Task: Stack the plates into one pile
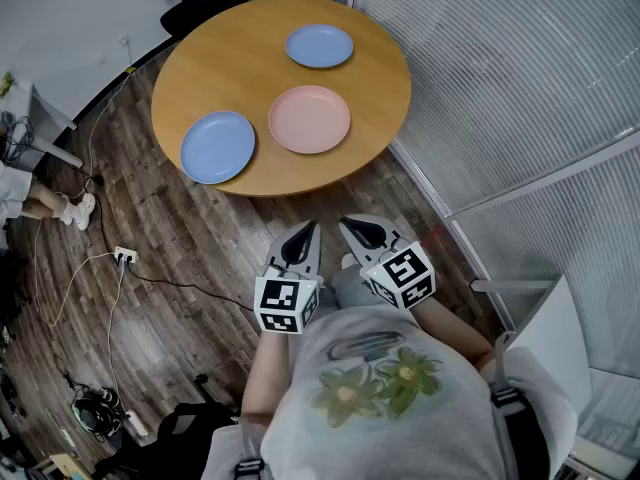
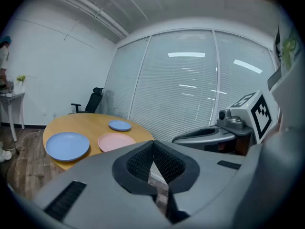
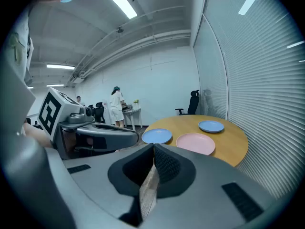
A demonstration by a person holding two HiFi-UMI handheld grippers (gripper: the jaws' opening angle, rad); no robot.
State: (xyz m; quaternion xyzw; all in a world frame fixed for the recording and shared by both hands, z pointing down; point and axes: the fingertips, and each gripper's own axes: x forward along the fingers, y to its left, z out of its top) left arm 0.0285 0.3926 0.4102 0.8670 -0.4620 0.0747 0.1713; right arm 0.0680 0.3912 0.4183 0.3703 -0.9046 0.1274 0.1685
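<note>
Unstacked on the round tabletop (image 1: 215, 63): blue plate (image 1: 218, 146) at eight o'clock, pink plate (image 1: 309, 119) central, small plate (image 1: 320, 45) at one. Left gripper (image 1: 305, 236) and right gripper (image 1: 358, 230) wait at six, jaws pressed together and empty, seemingly before reaching.

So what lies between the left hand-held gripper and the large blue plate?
In the head view, only wooden floor and the round wooden table's rim separate the left hand-held gripper from the large blue round plate.

The table (image 1: 210, 68) has a smooth, matt wooden top. On it, the pink plate (image 1: 309, 119), large blue plate (image 1: 218, 146) and small blue plate (image 1: 319, 45) look like matt plastic. Under the table, the plank floor (image 1: 190, 248) shines glossy.
</note>
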